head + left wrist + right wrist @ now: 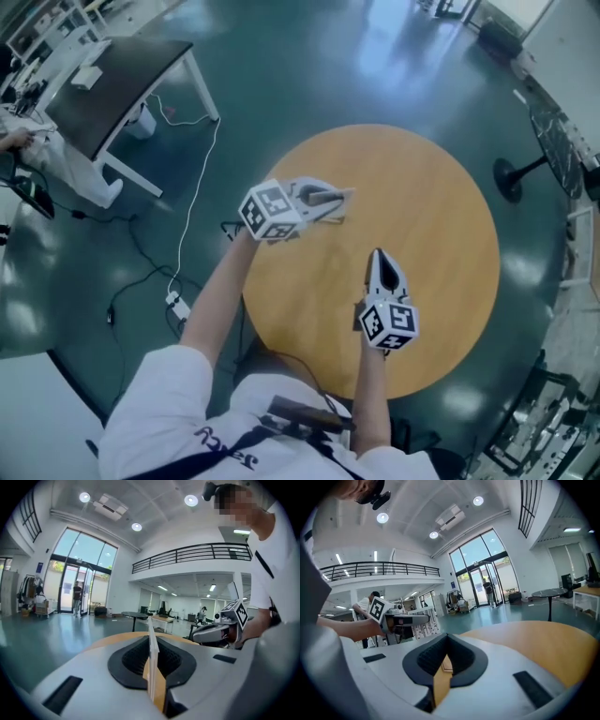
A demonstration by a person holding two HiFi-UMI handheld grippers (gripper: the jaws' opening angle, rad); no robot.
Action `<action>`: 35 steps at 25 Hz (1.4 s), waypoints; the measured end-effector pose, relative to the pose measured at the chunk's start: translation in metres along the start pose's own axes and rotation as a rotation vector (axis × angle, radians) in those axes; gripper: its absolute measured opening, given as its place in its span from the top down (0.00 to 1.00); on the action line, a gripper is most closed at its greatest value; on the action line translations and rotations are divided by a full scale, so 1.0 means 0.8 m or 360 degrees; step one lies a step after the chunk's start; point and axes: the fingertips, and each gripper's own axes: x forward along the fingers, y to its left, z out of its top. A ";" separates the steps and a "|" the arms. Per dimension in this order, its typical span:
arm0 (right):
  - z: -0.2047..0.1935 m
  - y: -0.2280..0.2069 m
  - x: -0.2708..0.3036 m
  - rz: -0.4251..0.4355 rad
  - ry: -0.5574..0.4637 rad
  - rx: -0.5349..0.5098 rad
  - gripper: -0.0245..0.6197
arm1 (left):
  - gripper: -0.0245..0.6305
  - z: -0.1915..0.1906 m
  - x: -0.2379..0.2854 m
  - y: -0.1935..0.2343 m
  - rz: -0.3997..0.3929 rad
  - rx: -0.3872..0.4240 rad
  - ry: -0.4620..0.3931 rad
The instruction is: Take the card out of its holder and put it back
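My left gripper (326, 200) hangs over the left part of the round wooden table (441, 206), pointing right. It is shut on a thin white card (152, 644), seen edge-on between the dark pads in the left gripper view; the card's end pokes past the tips (345, 194). My right gripper (377, 255) sits low over the table's near side and points away from me, jaws shut. Through the gap behind its tips, a pale flat rectangle that may be the holder (446, 666) lies on the wood. Whether the tips touch it I cannot tell.
The table stands on a glossy dark green floor. A dark desk (117, 80) with white legs is at the far left, with cables (178, 281) trailing across the floor. A black stand (514, 178) is at the right. A person's arms and white sleeves fill the bottom edge.
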 end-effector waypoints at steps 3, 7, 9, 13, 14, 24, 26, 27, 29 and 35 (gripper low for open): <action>0.016 0.004 -0.006 0.0020 -0.0049 0.0016 0.93 | 0.92 0.008 -0.011 -0.020 0.0142 -0.0076 -0.0029; 0.032 0.010 -0.023 0.0048 -0.0097 0.0022 0.93 | 0.92 0.017 -0.025 -0.056 0.0325 -0.0111 -0.0069; 0.038 0.016 -0.031 0.0067 -0.0116 -0.0008 0.93 | 0.92 0.021 -0.035 -0.072 0.0415 -0.0115 -0.0101; 0.055 0.029 -0.046 0.0119 -0.0194 -0.0064 0.93 | 0.92 0.031 -0.058 -0.093 0.0590 -0.0210 -0.0230; 0.058 0.033 -0.050 0.0130 -0.0207 -0.0072 0.93 | 0.92 0.034 -0.064 -0.097 0.0631 -0.0236 -0.0263; 0.079 0.056 -0.083 0.0189 -0.0264 -0.0169 0.93 | 0.92 0.044 -0.092 -0.148 0.0915 -0.0188 -0.0357; 0.081 0.062 -0.088 0.0203 -0.0273 -0.0184 0.93 | 0.92 0.044 -0.093 -0.160 0.0957 -0.0147 -0.0355; 0.081 0.066 -0.090 0.0212 -0.0276 -0.0193 0.93 | 0.92 0.044 -0.095 -0.165 0.0981 -0.0126 -0.0355; 0.080 0.075 -0.093 0.0228 -0.0278 -0.0213 0.93 | 0.92 0.043 -0.100 -0.172 0.1034 -0.0101 -0.0350; 0.080 0.094 -0.099 0.0266 -0.0291 -0.0271 0.93 | 0.92 0.044 -0.109 -0.185 0.1205 -0.0090 -0.0385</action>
